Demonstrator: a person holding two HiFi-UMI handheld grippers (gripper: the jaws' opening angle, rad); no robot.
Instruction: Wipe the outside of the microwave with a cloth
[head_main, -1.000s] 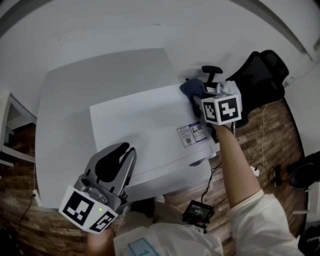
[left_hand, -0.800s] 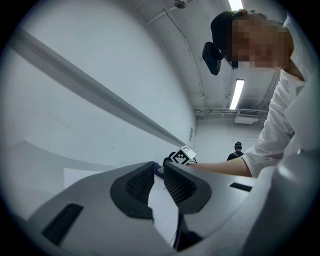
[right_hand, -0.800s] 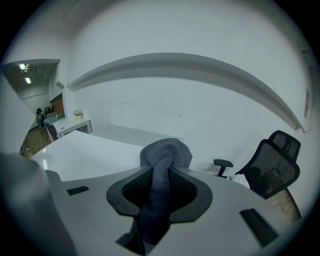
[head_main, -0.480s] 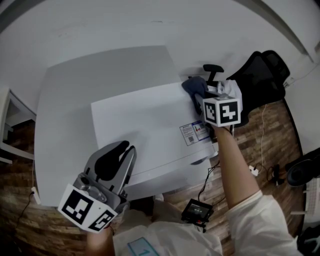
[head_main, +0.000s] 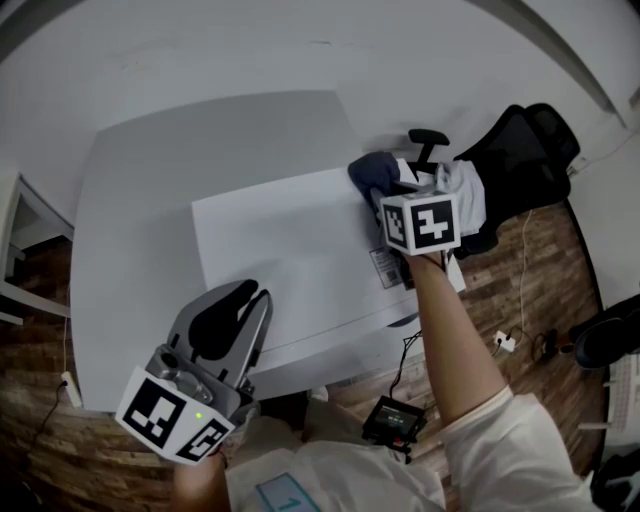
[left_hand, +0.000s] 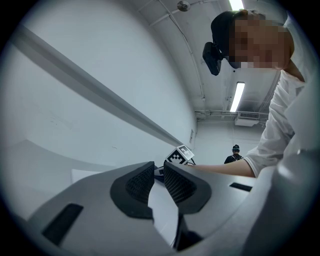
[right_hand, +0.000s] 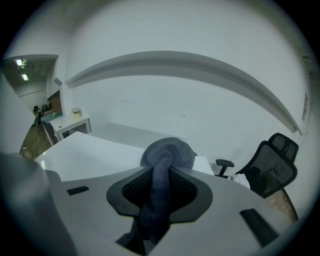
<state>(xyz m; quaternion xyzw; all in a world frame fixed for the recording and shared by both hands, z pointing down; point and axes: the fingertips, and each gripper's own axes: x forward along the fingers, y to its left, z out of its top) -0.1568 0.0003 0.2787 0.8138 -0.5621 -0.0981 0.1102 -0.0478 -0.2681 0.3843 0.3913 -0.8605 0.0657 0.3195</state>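
As viewed from the head camera, microwave (head_main: 290, 250): white box at mid frame, set on a pale table (head_main: 130, 260), with a printed sticker (head_main: 385, 265) on its top near the right edge.
Cloth (head_main: 372, 172): dark blue-grey and bunched, lying on the microwave's top at its upper-right corner. In the right gripper view, drawn up between the pads and swelling into a rounded wad beyond the tips.
Right gripper (right_hand: 161, 175): clamped on the cloth, pads pressing it from both sides. In the head view, just right of centre in the upper half, marker cube (head_main: 420, 222) facing the camera, tips tilted down toward the microwave's top.
Left gripper (head_main: 258, 296): lower left of the frame, overlapping the microwave's lower-left edge in the picture (touching or hovering, cannot tell). Jaws only a narrow slit apart, nothing between the pads.
Forearm (head_main: 440, 330): bare, reaching up from a white sleeve (head_main: 510, 440) at lower right to the right gripper.
Office chair (head_main: 525, 160): black, upper right of the frame, beyond the table's edge, on a wood floor (head_main: 520, 270).
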